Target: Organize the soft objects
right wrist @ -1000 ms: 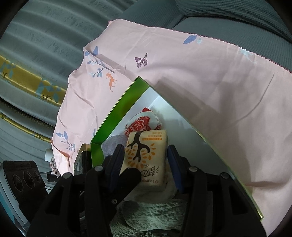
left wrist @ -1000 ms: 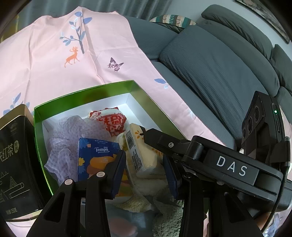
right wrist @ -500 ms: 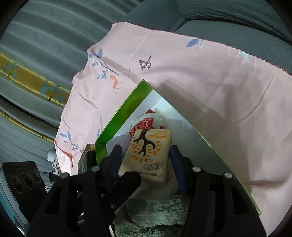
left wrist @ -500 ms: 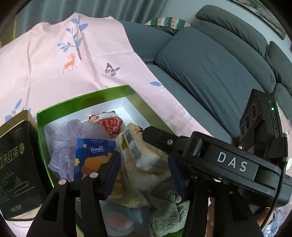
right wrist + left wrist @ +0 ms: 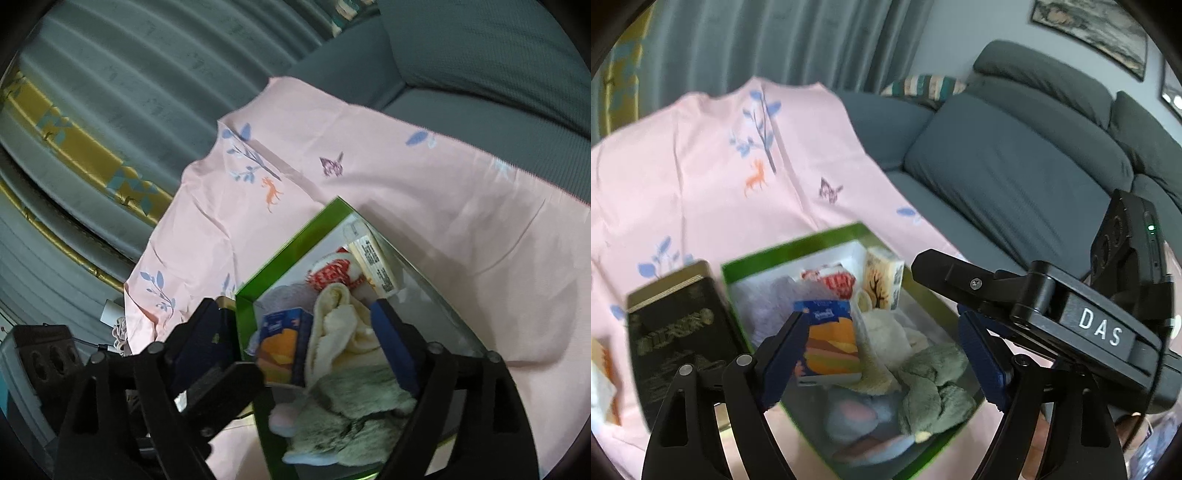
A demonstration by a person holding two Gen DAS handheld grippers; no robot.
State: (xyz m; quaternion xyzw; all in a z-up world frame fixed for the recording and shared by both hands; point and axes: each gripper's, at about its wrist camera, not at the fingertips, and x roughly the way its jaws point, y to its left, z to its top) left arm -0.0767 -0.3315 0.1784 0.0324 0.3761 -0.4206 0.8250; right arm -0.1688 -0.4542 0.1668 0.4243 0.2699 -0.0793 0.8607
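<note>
Inside the green box (image 5: 792, 254), which sits on a pink printed cloth (image 5: 701, 177), the soft goods lie packed together: a blue and orange tissue pack (image 5: 829, 341) stands at the near left, a cream towel (image 5: 886, 339) lies just right of it, a grey-green plush (image 5: 934, 384) fills the near right corner, and a pale blue and pink plush (image 5: 849, 417) lies at the near edge. At the far end a red and white pouch (image 5: 836, 282) rests beside a cream tissue pack (image 5: 882, 282) with a tree print, which leans against the far right wall; a lilac mesh item (image 5: 768, 306) lies along the left wall. Left tool (image 5: 882, 354): jaws have just been opening and stand wide apart above the contents, gripping nothing. Right tool (image 5: 295, 343): jaws likewise just opened, wide apart, nothing pressed between them. Just left of the box stands a black tin (image 5: 679, 339) with gold lettering. Beyond the cloth on the right is a grey sofa (image 5: 1015, 173); grey curtains (image 5: 757, 40) hang at the far side.
</note>
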